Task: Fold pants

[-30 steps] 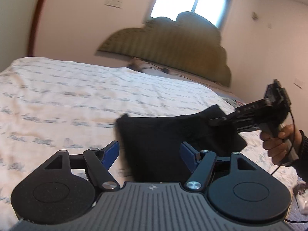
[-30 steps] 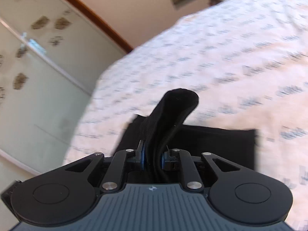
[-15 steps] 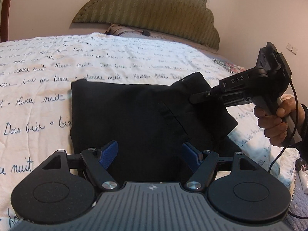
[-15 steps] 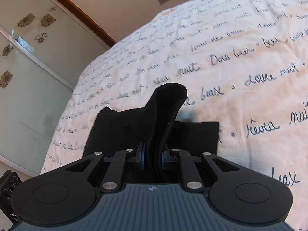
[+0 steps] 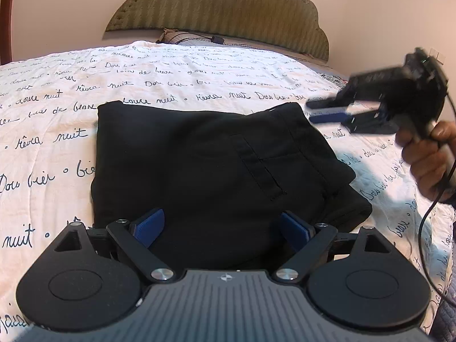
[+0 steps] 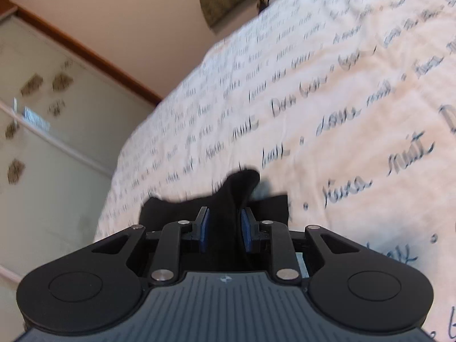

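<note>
The black pants point(image 5: 211, 165) lie folded into a compact stack on the white bedspread point(image 5: 57, 119), a back pocket facing up. My left gripper point(image 5: 221, 228) is open and empty, its blue pads just above the near edge of the stack. My right gripper point(image 5: 316, 111) shows in the left wrist view, blurred, open and clear of the stack's far right corner. In the right wrist view the right gripper point(image 6: 223, 229) has its jaws parted, with the pants point(image 6: 242, 188) showing between and beyond them, not gripped.
A padded olive headboard point(image 5: 222, 8) and a pillow point(image 5: 182, 35) stand at the far end of the bed. A mirrored wardrobe door point(image 6: 42, 142) is at the bed's far side. A cable point(image 5: 427, 228) hangs from the right gripper near the bed's right edge.
The right gripper opened and let go of the pants flap, then pulled back to the right. The flap now lies flat on the stack. The left gripper stayed open and lowered closer.
</note>
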Tool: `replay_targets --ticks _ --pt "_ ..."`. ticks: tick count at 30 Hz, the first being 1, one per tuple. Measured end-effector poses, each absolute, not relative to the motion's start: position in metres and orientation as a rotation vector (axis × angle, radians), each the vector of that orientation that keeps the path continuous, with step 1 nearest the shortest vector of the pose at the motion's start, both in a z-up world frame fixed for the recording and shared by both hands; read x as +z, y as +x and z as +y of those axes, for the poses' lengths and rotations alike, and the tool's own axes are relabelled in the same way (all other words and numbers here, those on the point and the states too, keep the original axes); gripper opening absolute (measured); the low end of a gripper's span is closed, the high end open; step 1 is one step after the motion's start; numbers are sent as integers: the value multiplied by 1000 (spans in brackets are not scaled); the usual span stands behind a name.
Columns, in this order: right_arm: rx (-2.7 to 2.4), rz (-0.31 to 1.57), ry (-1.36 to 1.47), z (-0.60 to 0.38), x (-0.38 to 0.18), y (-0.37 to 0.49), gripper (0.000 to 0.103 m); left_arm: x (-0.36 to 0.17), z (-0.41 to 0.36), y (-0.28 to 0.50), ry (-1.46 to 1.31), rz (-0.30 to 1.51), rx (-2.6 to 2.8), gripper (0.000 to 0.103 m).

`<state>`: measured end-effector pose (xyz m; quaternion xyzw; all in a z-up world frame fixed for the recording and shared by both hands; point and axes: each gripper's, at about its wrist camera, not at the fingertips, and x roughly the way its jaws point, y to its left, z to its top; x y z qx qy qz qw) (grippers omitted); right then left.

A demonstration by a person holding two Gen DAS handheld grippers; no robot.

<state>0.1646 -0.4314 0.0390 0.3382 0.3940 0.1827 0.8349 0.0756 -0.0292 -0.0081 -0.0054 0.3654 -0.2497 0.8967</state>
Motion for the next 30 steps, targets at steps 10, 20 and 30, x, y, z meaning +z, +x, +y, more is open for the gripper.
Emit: replay_targets --ticks 10,20,30 --pt "455 912 600 -373 33 185 24 -8 -30 75 -2 754 -521 92" --pt "422 912 653 -378 24 170 24 9 -1 62 -62 706 -495 88" --pt "441 776 965 -434 23 60 87 8 72 36 -243 716 -347 84"
